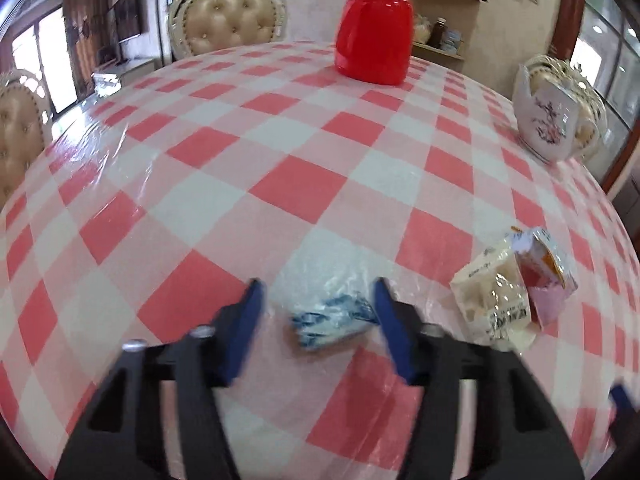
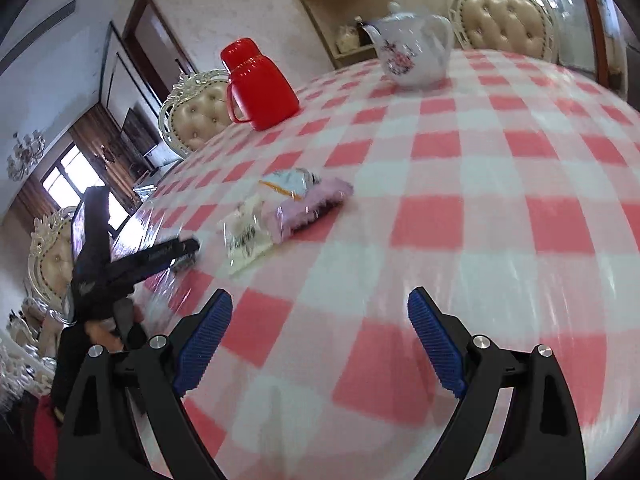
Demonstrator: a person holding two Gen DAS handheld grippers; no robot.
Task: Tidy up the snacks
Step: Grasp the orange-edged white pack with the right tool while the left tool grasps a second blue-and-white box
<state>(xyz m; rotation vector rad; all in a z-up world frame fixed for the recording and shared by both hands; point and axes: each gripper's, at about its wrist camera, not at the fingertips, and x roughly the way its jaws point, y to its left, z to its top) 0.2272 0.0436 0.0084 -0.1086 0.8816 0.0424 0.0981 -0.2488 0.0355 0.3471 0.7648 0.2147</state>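
Note:
A small blue-and-white wrapped snack (image 1: 334,320) lies on the checked tablecloth between the open fingers of my left gripper (image 1: 318,300), just above the table. To its right lie a clear pack of white snacks (image 1: 494,300) and a pink-and-orange packet (image 1: 546,276), touching each other. In the right wrist view the clear pack (image 2: 244,236) and the pink packet (image 2: 310,208) lie ahead on the left, with the left gripper (image 2: 180,252) beyond them. My right gripper (image 2: 320,320) is open and empty over bare cloth.
A red lidded jug (image 1: 374,28) (image 2: 258,84) stands at the far side of the table. A white flowered teapot (image 1: 550,116) (image 2: 414,52) stands at the far right. Padded chairs (image 1: 228,16) (image 2: 506,20) surround the table.

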